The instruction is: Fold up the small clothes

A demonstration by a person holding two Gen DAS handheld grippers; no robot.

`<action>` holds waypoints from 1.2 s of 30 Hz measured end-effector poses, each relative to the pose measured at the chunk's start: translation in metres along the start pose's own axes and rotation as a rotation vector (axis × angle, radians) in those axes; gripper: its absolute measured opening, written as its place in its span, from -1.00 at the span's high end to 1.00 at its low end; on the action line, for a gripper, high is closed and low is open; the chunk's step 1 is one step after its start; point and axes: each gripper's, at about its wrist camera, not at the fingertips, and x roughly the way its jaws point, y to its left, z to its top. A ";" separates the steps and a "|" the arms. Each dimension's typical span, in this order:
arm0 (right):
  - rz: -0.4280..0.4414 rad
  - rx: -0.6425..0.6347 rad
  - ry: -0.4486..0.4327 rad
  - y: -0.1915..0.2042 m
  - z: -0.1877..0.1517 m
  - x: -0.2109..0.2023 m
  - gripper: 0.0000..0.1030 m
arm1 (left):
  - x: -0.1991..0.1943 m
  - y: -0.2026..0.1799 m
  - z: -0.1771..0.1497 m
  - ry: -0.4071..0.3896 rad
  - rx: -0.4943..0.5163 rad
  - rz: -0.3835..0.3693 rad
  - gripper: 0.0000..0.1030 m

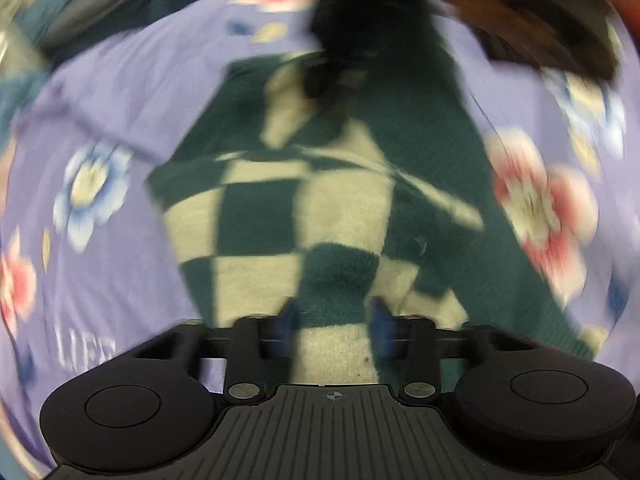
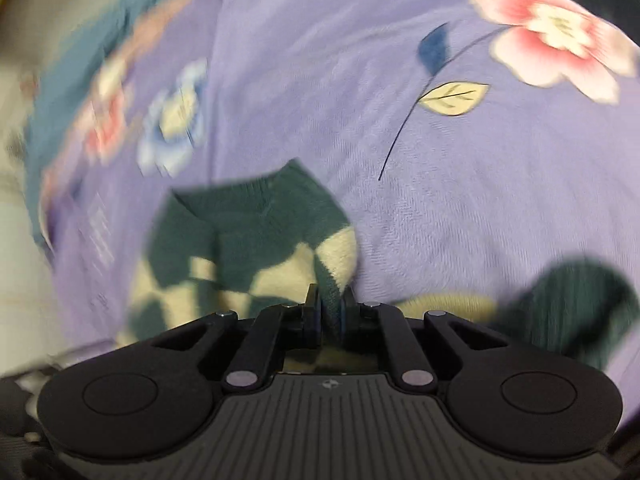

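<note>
A small green-and-cream checkered knit garment (image 1: 320, 200) lies on a purple floral sheet (image 1: 120, 100). In the left wrist view my left gripper (image 1: 334, 312) is open, its blue-padded fingers apart just over the garment's near edge. The right gripper (image 1: 340, 60) shows blurred at the garment's far end. In the right wrist view my right gripper (image 2: 331, 304) is shut on a fold of the garment (image 2: 240, 240), which is bunched and lifted in front of it. A dark green part (image 2: 568, 304) hangs at the right.
The purple sheet (image 2: 440, 160) with pink and blue flowers covers the whole surface. A teal border and pale floor (image 2: 24, 160) show at the left. A dark brown object (image 1: 540, 20) sits at the upper right of the left wrist view.
</note>
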 end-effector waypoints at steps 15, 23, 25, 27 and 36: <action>0.378 0.400 -0.679 0.006 -0.054 -0.198 0.96 | -0.109 0.116 0.041 -0.314 -0.337 -0.225 -1.00; -0.126 0.069 -0.367 0.002 -0.027 -0.142 -0.61 | -0.045 0.017 0.014 -0.045 -0.009 -0.023 -1.00; -0.188 0.048 -0.292 -0.013 -0.015 -0.116 -0.71 | -0.040 -0.010 0.001 -0.056 0.104 0.017 -1.00; -0.205 0.015 -0.228 -0.026 -0.006 -0.093 -0.71 | -0.033 -0.042 -0.015 -0.065 0.245 0.072 -1.00; -0.141 0.034 0.019 -0.075 0.023 0.005 -0.97 | 0.027 -0.072 -0.030 -0.068 0.329 0.278 -1.00</action>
